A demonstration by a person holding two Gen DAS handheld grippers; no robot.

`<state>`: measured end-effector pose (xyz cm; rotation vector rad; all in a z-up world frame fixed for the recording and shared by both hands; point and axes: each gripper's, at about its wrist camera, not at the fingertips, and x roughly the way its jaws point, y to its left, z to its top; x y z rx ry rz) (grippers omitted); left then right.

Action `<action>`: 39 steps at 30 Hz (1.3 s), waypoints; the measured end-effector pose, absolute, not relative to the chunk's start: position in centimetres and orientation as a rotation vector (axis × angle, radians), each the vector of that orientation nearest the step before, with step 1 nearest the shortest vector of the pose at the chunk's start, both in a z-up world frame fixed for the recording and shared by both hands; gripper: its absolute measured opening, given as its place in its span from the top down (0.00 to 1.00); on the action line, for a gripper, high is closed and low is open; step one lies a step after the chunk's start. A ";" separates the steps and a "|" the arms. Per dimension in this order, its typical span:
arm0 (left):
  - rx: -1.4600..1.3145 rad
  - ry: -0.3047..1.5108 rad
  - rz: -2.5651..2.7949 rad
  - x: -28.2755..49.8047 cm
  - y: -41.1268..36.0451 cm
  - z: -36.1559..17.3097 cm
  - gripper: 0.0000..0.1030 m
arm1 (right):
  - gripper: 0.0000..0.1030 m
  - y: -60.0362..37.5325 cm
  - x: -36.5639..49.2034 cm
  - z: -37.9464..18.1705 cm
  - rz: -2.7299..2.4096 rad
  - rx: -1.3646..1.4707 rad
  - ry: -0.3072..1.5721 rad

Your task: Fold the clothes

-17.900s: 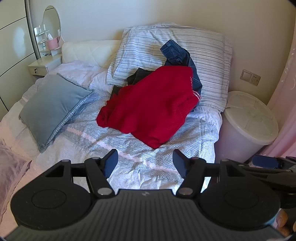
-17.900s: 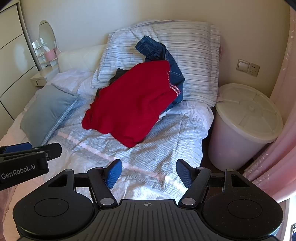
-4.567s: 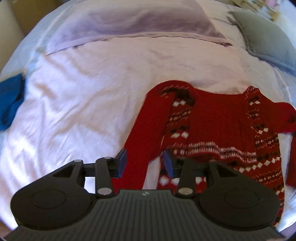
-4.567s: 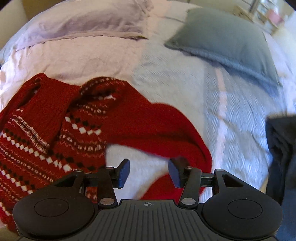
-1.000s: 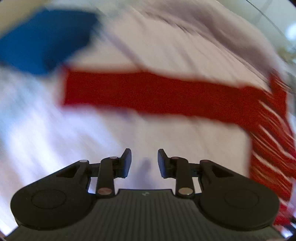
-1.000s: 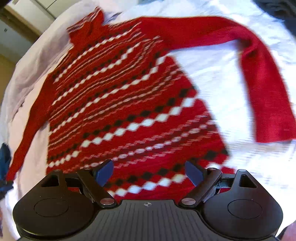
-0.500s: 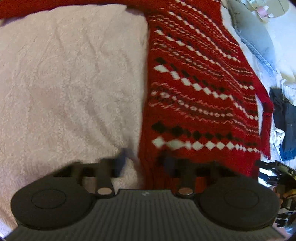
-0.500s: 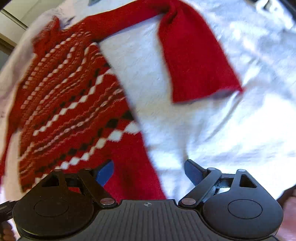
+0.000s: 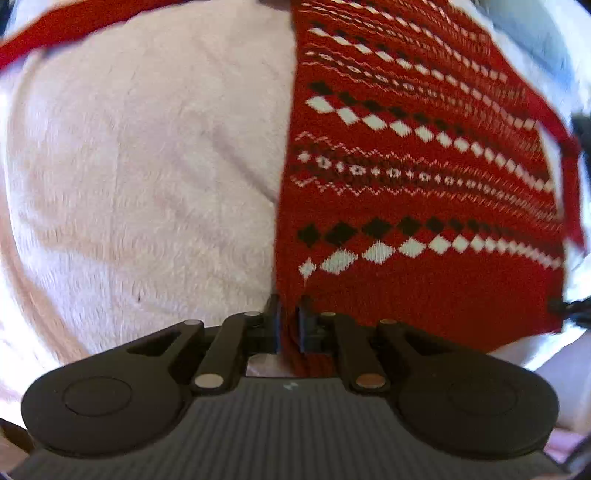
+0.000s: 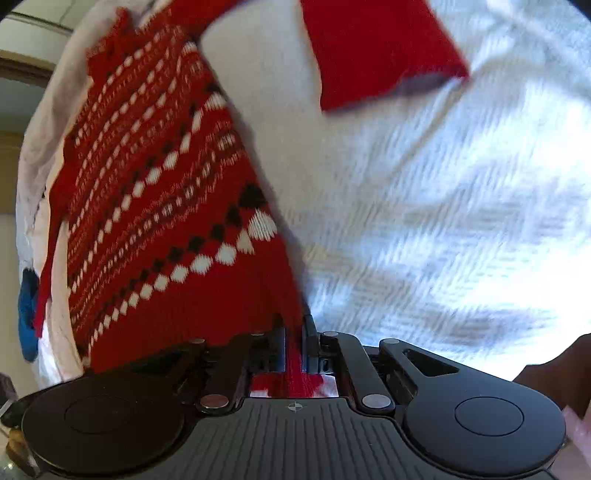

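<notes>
A red knit sweater (image 9: 424,177) with white and black diamond bands lies flat on the bed, hem toward me. My left gripper (image 9: 289,314) is shut on the sweater's bottom left hem corner. In the right wrist view the same sweater (image 10: 155,206) runs up and left, and my right gripper (image 10: 294,325) is shut on its bottom right hem corner. One red sleeve (image 10: 373,48) lies spread to the upper right; the other sleeve (image 9: 74,22) stretches out to the upper left.
A pale pink fleece blanket (image 9: 140,166) covers the bed left of the sweater. A white-blue woven cover (image 10: 443,221) lies to the right. A blue cloth (image 10: 27,314) shows at the far left edge.
Both grippers have come down to the sweater's hem and closed on its two bottom corners; half a second ago both were open above it.
</notes>
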<state>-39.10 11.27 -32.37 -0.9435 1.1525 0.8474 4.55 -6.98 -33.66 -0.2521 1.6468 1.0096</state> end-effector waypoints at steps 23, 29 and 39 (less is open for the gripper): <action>-1.106 0.883 0.921 -35.2 14.5 -27.1 0.86 | 0.98 -7.7 26.2 -20.1 0.774 0.001 0.909; -1.099 0.921 0.907 -33.2 14.5 -28.4 0.86 | 0.90 -4.3 36.3 -20.1 0.561 -0.173 0.864; -1.042 0.987 1.016 -35.5 13.8 -27.5 0.78 | 0.52 -6.6 20.8 -27.5 0.985 -0.148 1.288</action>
